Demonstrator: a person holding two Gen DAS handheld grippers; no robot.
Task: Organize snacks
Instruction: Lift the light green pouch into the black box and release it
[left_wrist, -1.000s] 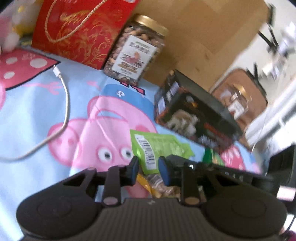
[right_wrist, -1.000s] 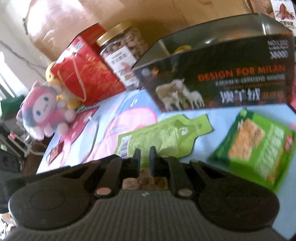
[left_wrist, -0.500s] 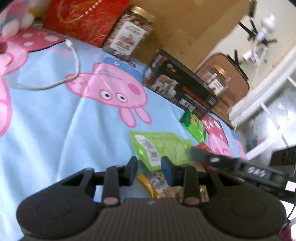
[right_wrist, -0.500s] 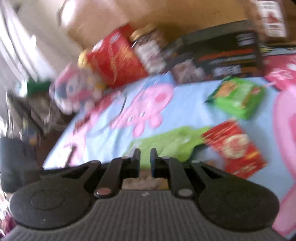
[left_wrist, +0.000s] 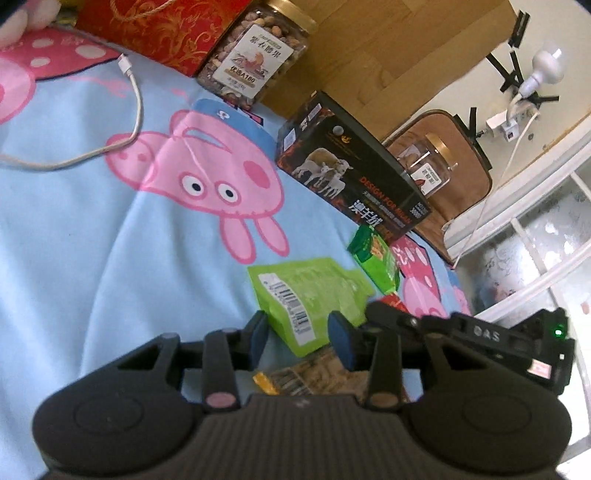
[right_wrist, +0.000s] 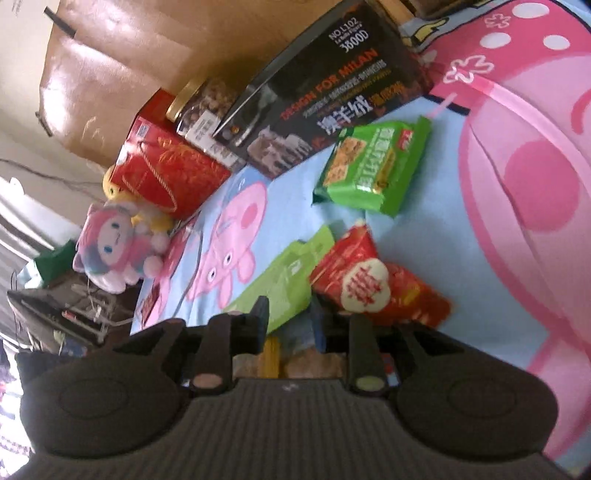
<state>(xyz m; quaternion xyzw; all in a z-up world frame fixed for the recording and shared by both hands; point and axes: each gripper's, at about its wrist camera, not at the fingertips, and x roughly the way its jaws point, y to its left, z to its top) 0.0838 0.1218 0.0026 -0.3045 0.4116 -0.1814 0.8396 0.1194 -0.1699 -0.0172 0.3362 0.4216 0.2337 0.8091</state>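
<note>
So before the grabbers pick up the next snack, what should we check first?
1. Left gripper open: ok, its jaws stand apart with nothing between them.
2. Right gripper open: ok, jaws apart and empty.
3. Lime green pouch within easy reach: ok, it lies flat just ahead of the left gripper's fingertips.
4. Red snack packet free to lift: cannot tell, its edge seems to overlap the pouch.
5. Green cracker pack clear of other things: ok, it lies alone near the black box.
6. Black box open to take snacks: cannot tell from these views.
</note>
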